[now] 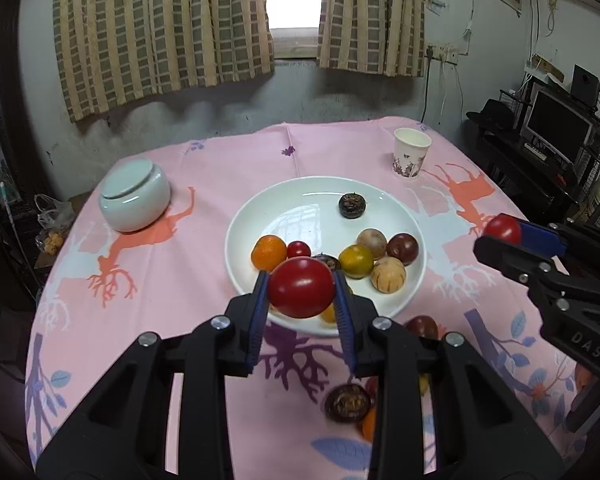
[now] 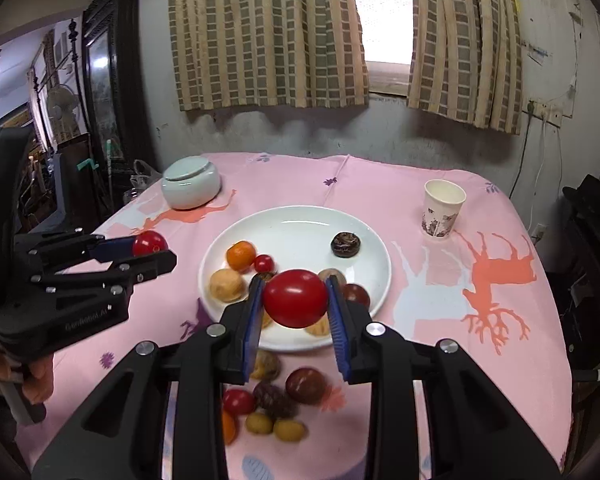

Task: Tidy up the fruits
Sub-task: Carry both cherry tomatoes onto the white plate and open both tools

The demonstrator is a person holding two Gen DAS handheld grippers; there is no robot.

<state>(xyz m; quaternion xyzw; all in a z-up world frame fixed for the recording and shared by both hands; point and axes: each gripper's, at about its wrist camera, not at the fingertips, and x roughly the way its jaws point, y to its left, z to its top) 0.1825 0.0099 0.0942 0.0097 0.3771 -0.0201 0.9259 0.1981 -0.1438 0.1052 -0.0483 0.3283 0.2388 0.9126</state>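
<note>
Red tomatoes [image 1: 301, 293] [image 2: 295, 298] pinched in both grippers' [image 1: 301, 294] [image 2: 294, 300] fingers above white plate [image 1: 300, 200] — "DAS" on right gripper.

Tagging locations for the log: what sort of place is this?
Probably a lived-in home room: a table under a pink printed tablecloth, checked curtains at a window, and a computer monitor on a cluttered desk.

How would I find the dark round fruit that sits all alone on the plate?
Find the big white plate on the pink cloth. At its far side, towards the paper cup, lies one dark brown fruit. Nothing touches it; the others crowd together at the near side.
</note>
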